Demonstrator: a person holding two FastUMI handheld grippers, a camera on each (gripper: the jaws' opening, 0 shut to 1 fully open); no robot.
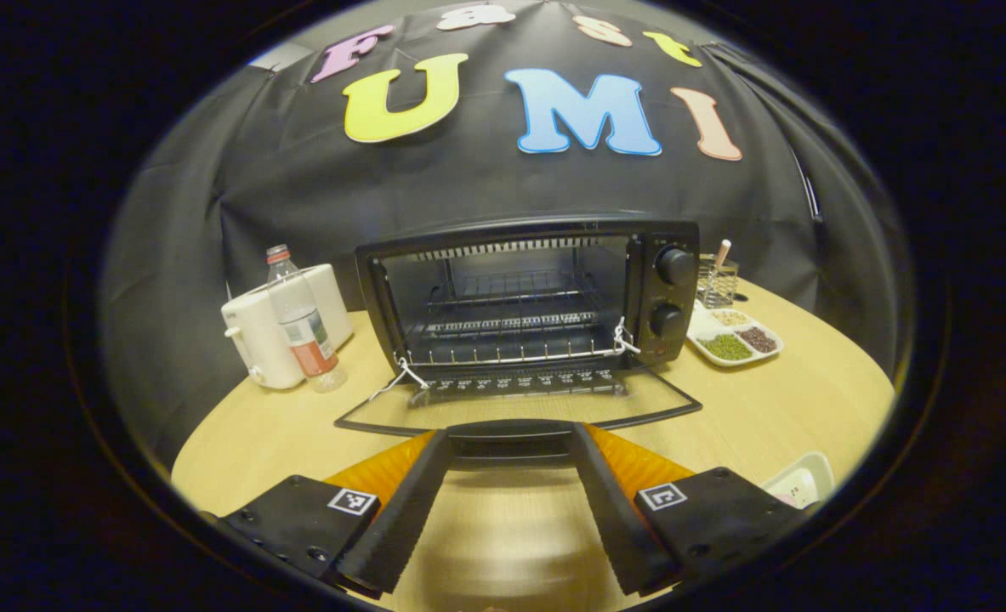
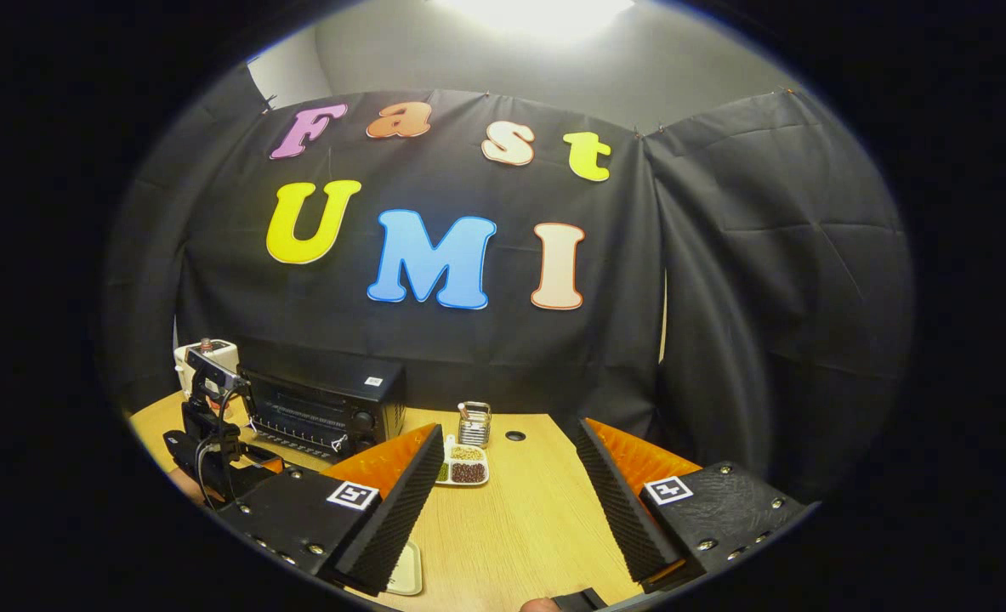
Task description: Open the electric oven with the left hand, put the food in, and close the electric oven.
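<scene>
Now: oven (image 1: 526, 297) door (image 1: 520, 406) down.

The right gripper (image 2: 503, 493) is held above the wooden surface (image 2: 520, 527), its fingers (image 2: 396, 501) spread wide with nothing between them. Far left, the electric oven (image 2: 324, 408) is seen with the left gripper (image 2: 209, 442) before it. A divided dish (image 2: 466, 466) lies nearby.

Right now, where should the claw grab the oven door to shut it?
Grab the handle bar along the front edge of the oven door. The door lies flat and open, so the left claw, straight in front and open, should come under that edge and lift up.
</scene>
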